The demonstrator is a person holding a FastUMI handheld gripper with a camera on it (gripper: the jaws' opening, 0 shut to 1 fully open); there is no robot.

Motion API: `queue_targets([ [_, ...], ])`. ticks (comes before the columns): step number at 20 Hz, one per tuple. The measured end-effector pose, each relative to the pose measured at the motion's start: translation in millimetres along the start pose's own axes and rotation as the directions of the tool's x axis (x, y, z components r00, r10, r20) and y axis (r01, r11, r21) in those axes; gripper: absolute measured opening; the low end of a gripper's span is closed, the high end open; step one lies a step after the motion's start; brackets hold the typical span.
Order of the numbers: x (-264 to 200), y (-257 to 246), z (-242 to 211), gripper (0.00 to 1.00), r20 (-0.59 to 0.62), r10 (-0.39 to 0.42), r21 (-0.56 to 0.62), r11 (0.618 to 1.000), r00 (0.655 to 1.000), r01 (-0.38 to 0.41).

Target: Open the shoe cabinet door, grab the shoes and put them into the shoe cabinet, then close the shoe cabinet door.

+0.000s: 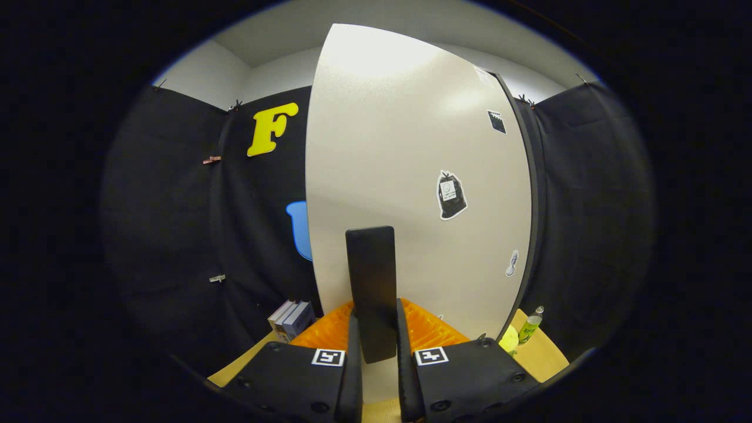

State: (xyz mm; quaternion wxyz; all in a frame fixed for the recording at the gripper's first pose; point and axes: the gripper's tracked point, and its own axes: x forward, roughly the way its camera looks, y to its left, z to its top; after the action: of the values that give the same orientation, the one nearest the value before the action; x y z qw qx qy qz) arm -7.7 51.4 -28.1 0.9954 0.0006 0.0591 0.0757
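A tall white cabinet door stands right in front of me, with a few stickers on its face. A dark upright handle bar is fixed to it. My gripper has its two fingers pressed on the lower end of that handle, one on each side. The shoes cannot be made out from here.
An orange ridged thing lies on the wooden table just behind the fingers, at the foot of the door. A couple of small boxes sit to its left. A green bottle and a yellow-green object stand to the right.
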Motion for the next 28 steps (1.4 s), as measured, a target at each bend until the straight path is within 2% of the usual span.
queue_targets([
  [6, -40.7, -27.7, -0.3, 0.29, -0.027, 0.054, 0.016, 0.998, 0.998, -0.054],
  [13, -67.7, -65.4, 1.6, 0.28, -0.03, 0.062, 0.036, 0.997, 0.998, -0.061],
  [23, -104.2, -122.6, -0.8, 0.28, -0.047, -0.007, 0.076, 0.997, 0.999, 0.011],
  [28, -130.3, -148.6, 8.0, 0.27, -0.01, -0.078, 0.052, 0.996, 0.997, 0.079],
])
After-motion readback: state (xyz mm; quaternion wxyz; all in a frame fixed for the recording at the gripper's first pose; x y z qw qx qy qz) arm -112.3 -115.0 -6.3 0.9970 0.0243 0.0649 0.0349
